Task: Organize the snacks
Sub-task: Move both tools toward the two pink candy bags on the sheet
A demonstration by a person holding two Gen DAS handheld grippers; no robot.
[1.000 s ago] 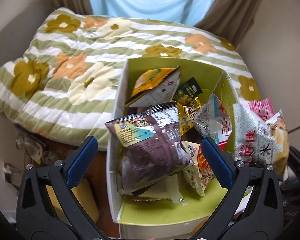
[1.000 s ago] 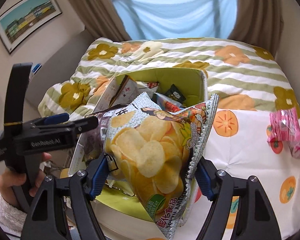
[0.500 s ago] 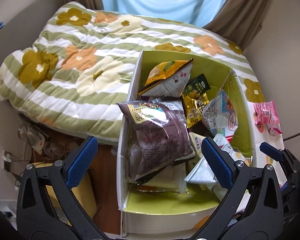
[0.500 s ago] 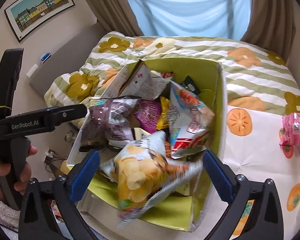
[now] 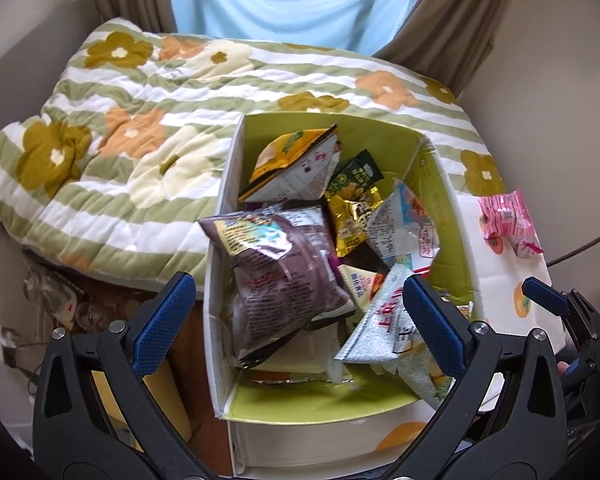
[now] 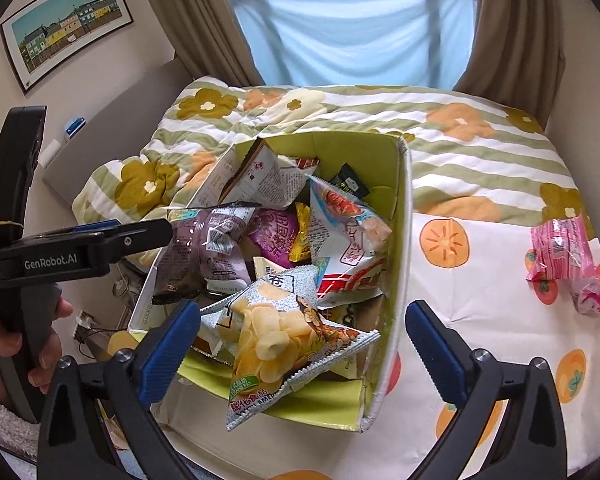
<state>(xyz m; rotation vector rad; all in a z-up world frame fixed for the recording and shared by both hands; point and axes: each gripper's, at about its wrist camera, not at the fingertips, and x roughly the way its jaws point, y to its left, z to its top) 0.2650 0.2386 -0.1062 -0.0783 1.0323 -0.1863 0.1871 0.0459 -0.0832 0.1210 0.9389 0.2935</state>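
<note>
A green-lined cardboard box (image 5: 446, 184) (image 6: 404, 216) on the bed holds several snack bags. The grey potato chip bag (image 6: 284, 332) (image 5: 396, 336) lies at the box's near end, on the other bags. A purple bag (image 5: 284, 272) (image 6: 204, 248) leans at the left. A pink snack pack (image 6: 564, 256) (image 5: 508, 216) lies on the persimmon-print cloth to the right of the box. My right gripper (image 6: 304, 344) is open and empty above the chip bag. My left gripper (image 5: 300, 316) is open and empty over the box's near left.
A flowered striped quilt (image 5: 140, 128) covers the bed behind and left of the box. The bed's left edge drops to a floor with cables (image 5: 40, 304). Curtains and a blue cloth (image 6: 352, 32) hang at the back. The left gripper's body (image 6: 60, 256) shows at the right wrist view's left.
My right gripper opened and let go of the chip bag, which dropped into the box's near end. The right gripper pulled back and up. The left gripper stayed open nearby.
</note>
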